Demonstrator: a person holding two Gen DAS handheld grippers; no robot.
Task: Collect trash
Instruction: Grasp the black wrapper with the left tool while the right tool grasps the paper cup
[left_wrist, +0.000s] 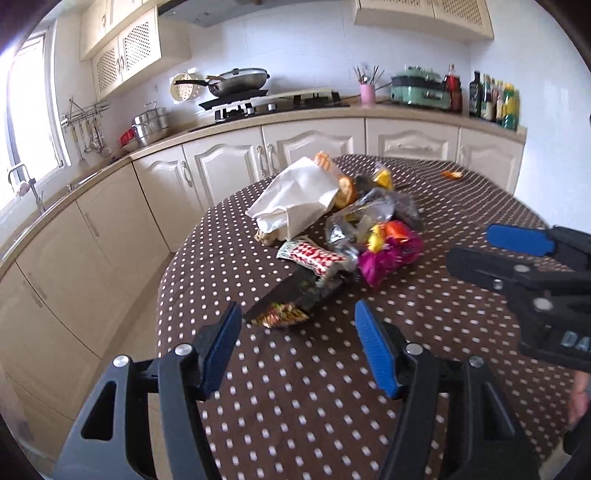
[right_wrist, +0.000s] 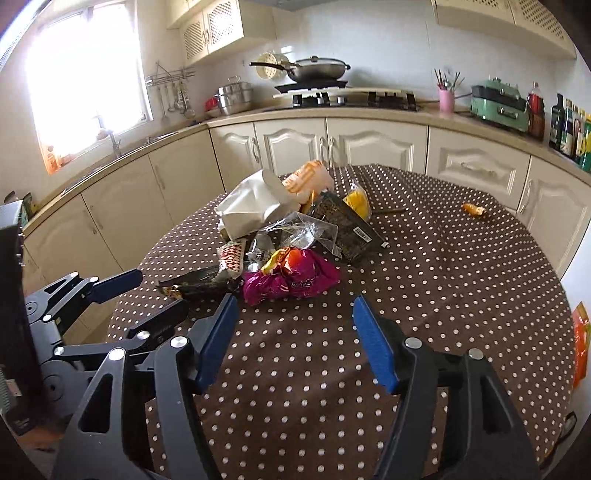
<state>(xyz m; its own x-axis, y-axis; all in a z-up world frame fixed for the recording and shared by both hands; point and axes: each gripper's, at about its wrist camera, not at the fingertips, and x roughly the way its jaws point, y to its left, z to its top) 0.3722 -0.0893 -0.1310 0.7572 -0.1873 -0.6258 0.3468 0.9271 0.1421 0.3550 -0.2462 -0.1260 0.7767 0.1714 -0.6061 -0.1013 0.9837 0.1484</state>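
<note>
Trash pile (left_wrist: 332, 221) sits mid-frame on the polka-dot surface (left_wrist: 424, 332): white paper bag (left_wrist: 299, 195), pink wrapper (right_wrist: 291, 280), dark wrapper (left_wrist: 295, 299) nearest. Left tool (left_wrist: 297, 332) wide open, holds nothing, fingers either side of the dark wrapper's near end, not touching. Right tool (right_wrist: 293, 325) wide open, holds nothing, just below the pink wrapper. Small orange scrap (right_wrist: 474, 210) alone, upper right.

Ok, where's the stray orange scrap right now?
The orange scrap lies alone on the far right of the table, well apart from the pile.
</note>
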